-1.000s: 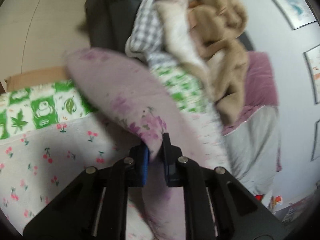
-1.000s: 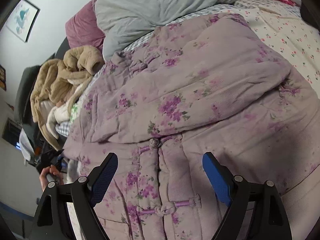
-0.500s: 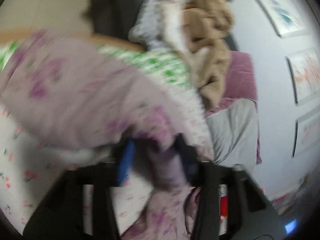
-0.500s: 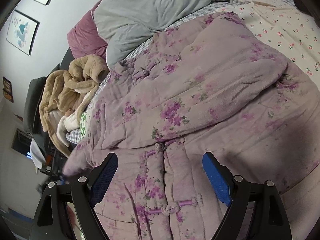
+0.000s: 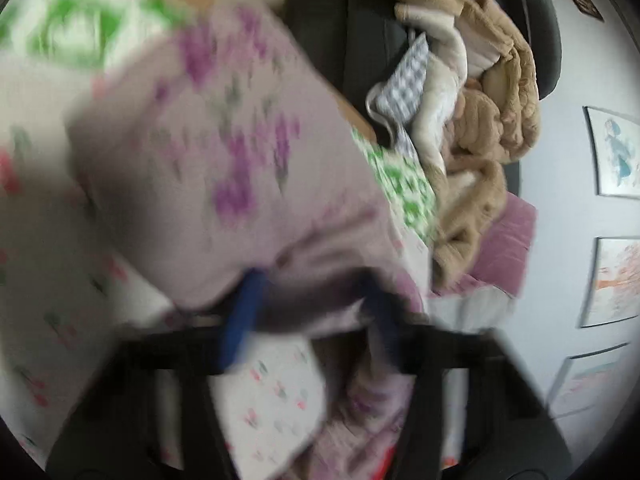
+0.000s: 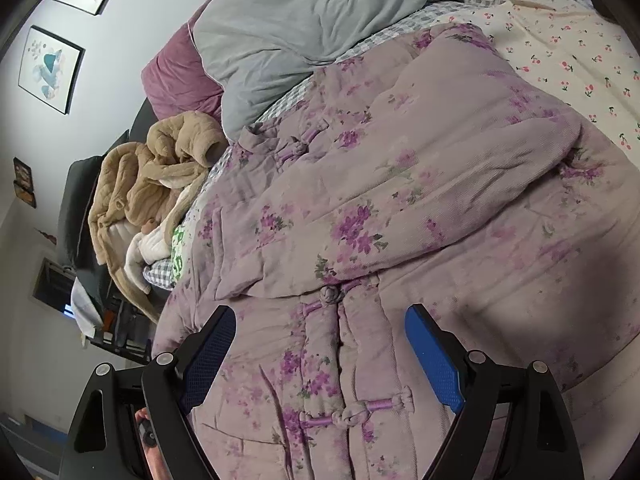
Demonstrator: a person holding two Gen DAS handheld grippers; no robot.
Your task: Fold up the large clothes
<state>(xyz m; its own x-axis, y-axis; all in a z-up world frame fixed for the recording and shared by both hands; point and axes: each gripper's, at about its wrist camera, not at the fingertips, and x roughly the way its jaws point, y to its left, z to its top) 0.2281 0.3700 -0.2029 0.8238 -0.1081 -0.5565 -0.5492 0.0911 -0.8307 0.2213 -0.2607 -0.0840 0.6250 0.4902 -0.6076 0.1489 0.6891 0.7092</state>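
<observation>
The right claw [image 6: 316, 356] hangs with its blue-padded fingers [image 6: 434, 364] spread wide apart and nothing between them, just above the buttoned front of the padded jacket [image 6: 400, 220]. The left claw [image 5: 312, 312] is badly blurred; its fingers look parted with a fold of the jacket [image 5: 224, 152] lying between them, but whether they clamp it cannot be told.

The bed [image 6: 580, 52], under a white sheet printed with cherries, carries everything. The lilac floral jacket lies spread over most of its near part, one sleeve folded across the chest, knotted cloth fastenings running down the front. A grey duvet [image 6: 320, 12] is heaped toward the far edge of the bed, with a plum pillow [image 6: 176, 80] beside it. A tan fleece garment [image 6: 160, 176] is piled on a dark chair [image 6: 76, 208] off the bed's edge. Framed pictures [image 6: 50, 68] hang on the wall.
</observation>
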